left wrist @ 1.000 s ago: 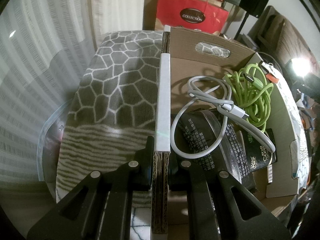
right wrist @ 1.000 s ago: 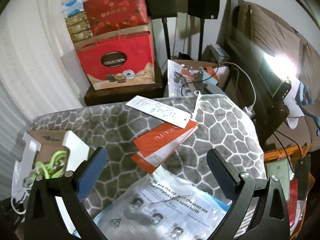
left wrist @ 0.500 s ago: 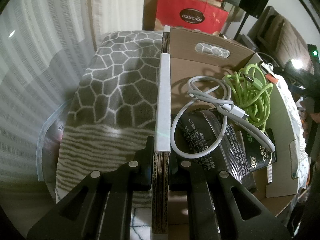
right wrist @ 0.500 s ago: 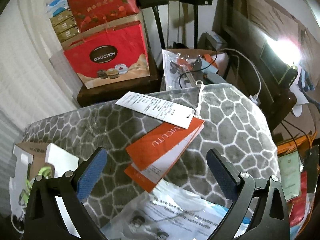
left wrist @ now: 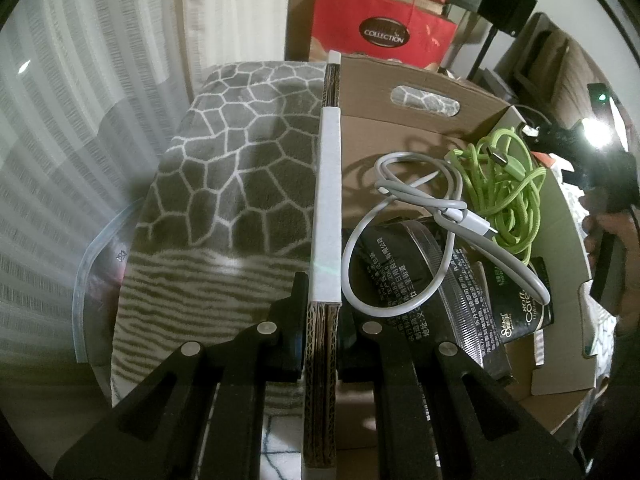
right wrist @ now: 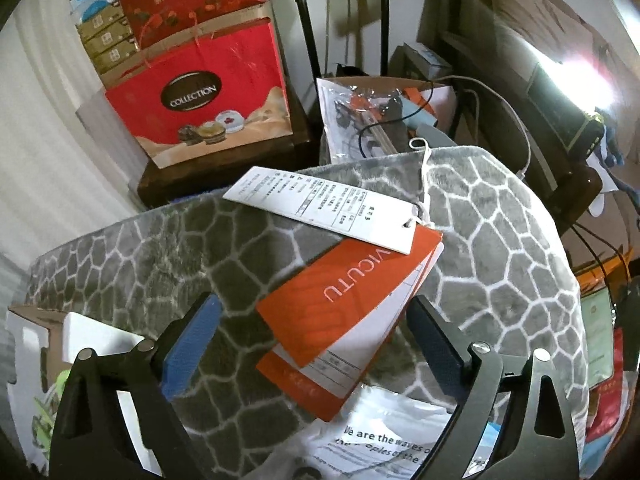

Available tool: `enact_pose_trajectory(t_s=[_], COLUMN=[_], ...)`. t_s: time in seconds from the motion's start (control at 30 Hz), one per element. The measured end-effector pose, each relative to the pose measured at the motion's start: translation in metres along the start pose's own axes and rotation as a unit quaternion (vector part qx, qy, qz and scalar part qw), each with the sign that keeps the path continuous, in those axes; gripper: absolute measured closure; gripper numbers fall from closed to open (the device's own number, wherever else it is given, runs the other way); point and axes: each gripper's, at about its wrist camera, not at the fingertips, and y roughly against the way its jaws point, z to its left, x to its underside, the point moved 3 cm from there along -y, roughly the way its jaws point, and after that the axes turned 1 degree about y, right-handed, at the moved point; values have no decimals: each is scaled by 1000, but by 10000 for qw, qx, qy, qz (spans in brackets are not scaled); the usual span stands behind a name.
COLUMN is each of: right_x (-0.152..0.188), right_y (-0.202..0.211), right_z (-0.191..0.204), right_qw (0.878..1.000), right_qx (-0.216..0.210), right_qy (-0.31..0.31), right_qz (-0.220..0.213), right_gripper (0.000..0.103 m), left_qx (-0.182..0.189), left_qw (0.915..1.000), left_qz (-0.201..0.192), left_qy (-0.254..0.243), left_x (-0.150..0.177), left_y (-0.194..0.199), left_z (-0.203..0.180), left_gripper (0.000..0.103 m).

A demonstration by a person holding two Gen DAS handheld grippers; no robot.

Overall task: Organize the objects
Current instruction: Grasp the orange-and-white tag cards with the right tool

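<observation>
My left gripper (left wrist: 320,304) is shut on the near side wall of the cardboard box (left wrist: 424,136). Inside the box lie a grey cable (left wrist: 416,216), a green cable (left wrist: 508,184) and black packets (left wrist: 404,280). My right gripper (right wrist: 316,320) is open and empty, its fingers either side of an orange clothing tag (right wrist: 340,312) with a white tag (right wrist: 324,208) tied to it. Both tags lie on the grey patterned blanket (right wrist: 496,256). A corner of the box (right wrist: 44,344) shows at the lower left of the right wrist view.
A printed plastic bag (right wrist: 384,436) lies under my right gripper. A red gift bag (right wrist: 200,96) stands on a dark stand behind the blanket. Another box of clutter (right wrist: 380,116) and cables sit at the back. A clear plastic bag (left wrist: 92,264) lies left of the blanket.
My right gripper has moved forward and closer to the orange and white tags, which now lie between its open fingers. The left gripper has kept its hold on the box wall.
</observation>
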Motion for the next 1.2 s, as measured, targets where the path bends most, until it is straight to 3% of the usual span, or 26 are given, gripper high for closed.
enact_pose_trajectory(t_s=[0.13, 0.37, 0.43, 0.47, 0.57, 0.77, 1.2], right_x=[2, 1, 1, 1, 2, 4, 2], right_y=[-7, -5, -4, -3, 2, 10, 49], right_z=[1, -7, -11, -13, -17, -19, -29], right_qw=[9998, 9994, 9995, 9995, 9997, 10000, 9990], right_qx=[162, 343, 314, 316, 225, -24, -290], right_qy=[-6, 48, 26, 35, 38, 33, 106], right_qz=[66, -32, -20, -15, -10, 11, -318], right_gripper=[20, 53, 58, 70, 85, 95, 100], left_qx=[10, 4, 10, 9, -4, 6, 19], left_qw=[10000, 10000, 10000, 10000, 10000, 10000, 10000], left_qz=[-2, -4, 1, 1, 8, 17, 34], left_qy=[7, 5, 13, 4, 7, 31, 63], left_x=[0, 1, 0, 0, 1, 0, -3], left_y=[0, 0, 0, 0, 0, 0, -4], left_z=[-1, -2, -1, 0, -2, -2, 0], left_gripper=[93, 93, 93, 93, 93, 93, 93])
